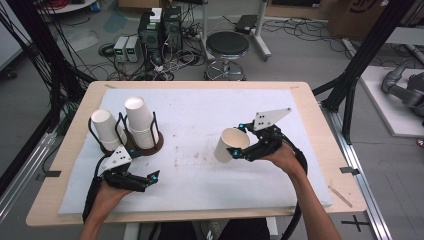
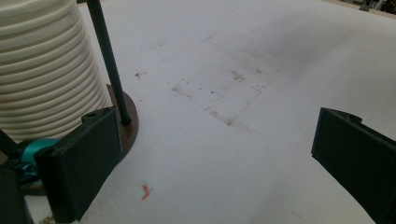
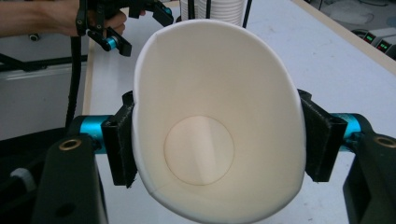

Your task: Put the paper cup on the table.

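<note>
The paper cup [image 3: 215,140] sits squeezed in my right claw [image 3: 217,144]; my left claw [image 2: 219,163] gapes wide beside the cup stack [image 2: 44,65].

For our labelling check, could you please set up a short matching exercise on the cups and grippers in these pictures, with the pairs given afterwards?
Things:
1. right gripper
2. left gripper
3. paper cup
4. cup stacks

States:
A. upside down in the wire rack at the table's left
B. jaws apart, nothing between them, over the white mat
C. squeezed out of round, its mouth facing the right gripper view's camera
D. closed on a cup's sides, held above the mat

Pairs: 1-D, 2-B, 3-C, 4-A
</note>
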Motion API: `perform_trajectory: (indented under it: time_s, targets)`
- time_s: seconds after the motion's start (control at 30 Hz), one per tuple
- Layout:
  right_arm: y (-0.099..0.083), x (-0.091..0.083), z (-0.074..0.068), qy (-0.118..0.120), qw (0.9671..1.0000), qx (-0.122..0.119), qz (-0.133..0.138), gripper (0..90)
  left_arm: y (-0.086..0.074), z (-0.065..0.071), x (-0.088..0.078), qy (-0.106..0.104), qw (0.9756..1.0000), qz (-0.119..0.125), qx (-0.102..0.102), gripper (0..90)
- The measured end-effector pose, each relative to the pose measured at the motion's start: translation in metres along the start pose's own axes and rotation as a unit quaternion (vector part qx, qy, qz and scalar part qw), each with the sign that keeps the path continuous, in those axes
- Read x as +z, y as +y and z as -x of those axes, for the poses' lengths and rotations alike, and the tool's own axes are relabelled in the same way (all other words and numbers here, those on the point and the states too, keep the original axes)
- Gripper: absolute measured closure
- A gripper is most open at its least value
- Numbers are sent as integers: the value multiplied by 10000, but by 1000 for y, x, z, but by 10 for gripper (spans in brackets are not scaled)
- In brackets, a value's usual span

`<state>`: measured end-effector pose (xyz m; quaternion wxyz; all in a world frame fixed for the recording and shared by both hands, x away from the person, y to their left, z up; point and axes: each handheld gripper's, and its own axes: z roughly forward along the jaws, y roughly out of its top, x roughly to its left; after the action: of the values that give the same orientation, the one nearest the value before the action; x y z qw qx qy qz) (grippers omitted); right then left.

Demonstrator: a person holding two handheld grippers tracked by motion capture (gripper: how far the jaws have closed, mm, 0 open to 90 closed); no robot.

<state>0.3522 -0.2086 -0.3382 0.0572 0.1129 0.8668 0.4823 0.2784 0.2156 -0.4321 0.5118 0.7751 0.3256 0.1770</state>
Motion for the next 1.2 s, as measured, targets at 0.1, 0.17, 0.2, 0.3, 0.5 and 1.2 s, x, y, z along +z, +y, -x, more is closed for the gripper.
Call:
perform_trajectory:
  time_s: [0.1,0.17,0.2,0.3,0.5,1.2]
  targets:
    - [0,5,1,2,9999,-59,-136,286,0,0,1,-16,10000,-11,14,18]
    - [0,8,1,-22,9997,-91,-233,286,0,0,1,-15,10000,-32,23,17]
    - [0,9,1,-2,9996,-96,-273,286,0,1,2,-24,10000,-27,7,18]
    - [0,13,1,25,9993,-137,-348,286,-1,1,3,-27,10000,-66,29,17]
    - [0,21,0,-47,9982,-232,-558,286,-1,2,4,-33,9999,-94,38,17]
    - [-1,51,-8,-93,9930,-486,-1077,286,-3,0,5,-39,10000,-53,-10,18]
